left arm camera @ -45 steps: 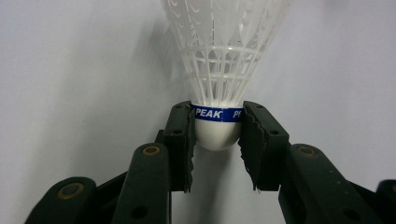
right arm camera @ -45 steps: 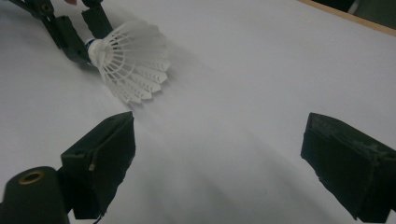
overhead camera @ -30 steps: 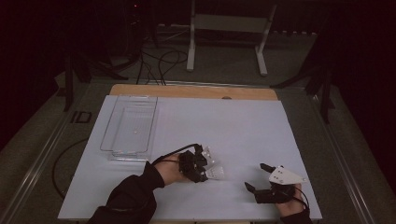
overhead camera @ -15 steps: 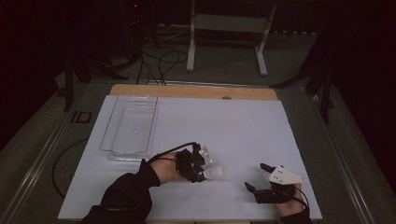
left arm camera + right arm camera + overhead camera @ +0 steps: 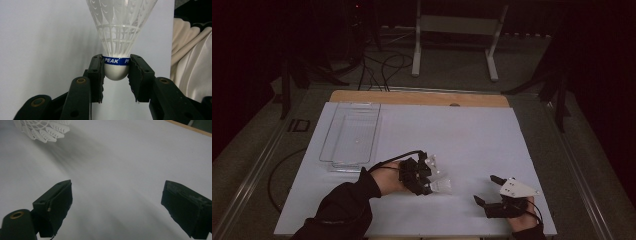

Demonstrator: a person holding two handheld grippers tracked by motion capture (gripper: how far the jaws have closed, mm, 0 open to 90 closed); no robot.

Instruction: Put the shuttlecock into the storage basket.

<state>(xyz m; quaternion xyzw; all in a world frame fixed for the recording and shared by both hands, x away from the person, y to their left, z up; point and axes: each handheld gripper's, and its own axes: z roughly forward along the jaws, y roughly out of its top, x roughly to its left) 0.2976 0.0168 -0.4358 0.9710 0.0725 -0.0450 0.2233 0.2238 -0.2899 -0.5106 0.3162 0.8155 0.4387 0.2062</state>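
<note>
Shuttlecock (image 5: 117, 67) sits pinched at its white cork, blue band level with the pads, between the 2 jaws of our left gripper (image 5: 115, 75) at the centre of the left gripper view, its skirt fanning toward the top edge. From above we see this gripper (image 5: 424, 177) low and centre-left over the white table (image 5: 472, 135), right of a clear tray (image 5: 352, 132). Our right gripper (image 5: 489, 192) rests at lower right, jaws spread wide and holding nothing.

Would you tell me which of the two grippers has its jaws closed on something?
The left gripper: its jaws clamp the white cork of the shuttlecock, while the right gripper rests open on the white table.
</note>
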